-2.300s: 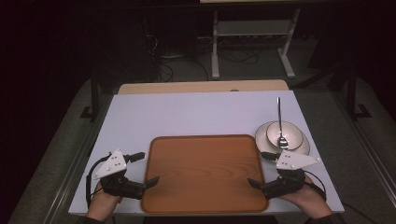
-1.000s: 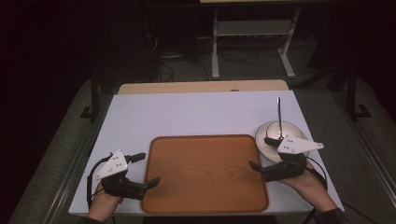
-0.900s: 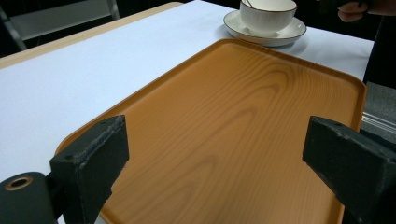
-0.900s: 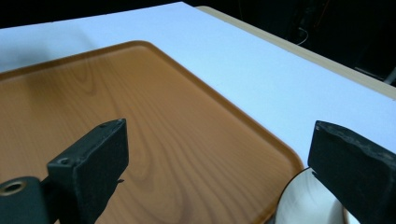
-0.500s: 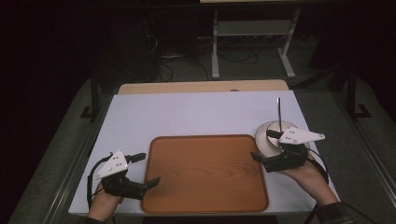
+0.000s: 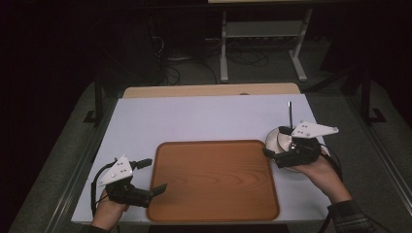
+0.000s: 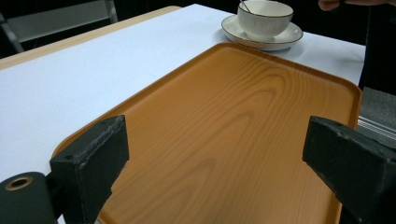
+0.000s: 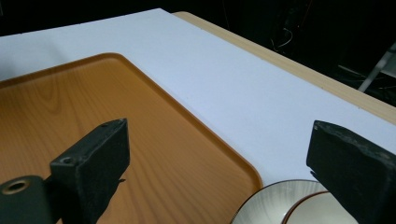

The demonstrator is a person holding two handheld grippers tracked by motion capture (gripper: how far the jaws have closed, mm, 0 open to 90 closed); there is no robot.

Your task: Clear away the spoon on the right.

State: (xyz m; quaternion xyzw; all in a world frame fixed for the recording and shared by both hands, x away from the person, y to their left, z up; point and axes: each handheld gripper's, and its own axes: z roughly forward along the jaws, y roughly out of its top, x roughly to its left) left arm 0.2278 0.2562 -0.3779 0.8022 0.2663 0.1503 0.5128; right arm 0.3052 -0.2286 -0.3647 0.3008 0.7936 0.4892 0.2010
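1. Tongs first: your right tongs [image 6: 270,156] are wide apart and hovering right at the bowl [image 6: 283,140] and its saucer [image 8: 275,205]. Your left tongs [image 6: 154,181] are spread too, parked over the near left corner of the wooden tray [image 6: 214,204], gripping nothing.
2. Bowl sits on the saucer on the white surface [image 6: 209,121], just beside the tray's right edge, with a spoon [image 6: 289,114] handle sticking up out of it.
3. Looks to me like you're on the approach step, lining up to grab the bowl set, probably to shift it onto the tray.
4. Next move: drop the right tongs so one jaw goes either side of the saucer rim or bowl wall, then close gently. That spoon could rattle or tip, so keep things level.
5. Hard to see: from the high view your right hand covers most of the bowl, and your right gripper view cuts the saucer off at the bottom. Can't tell what's inside the bowl.
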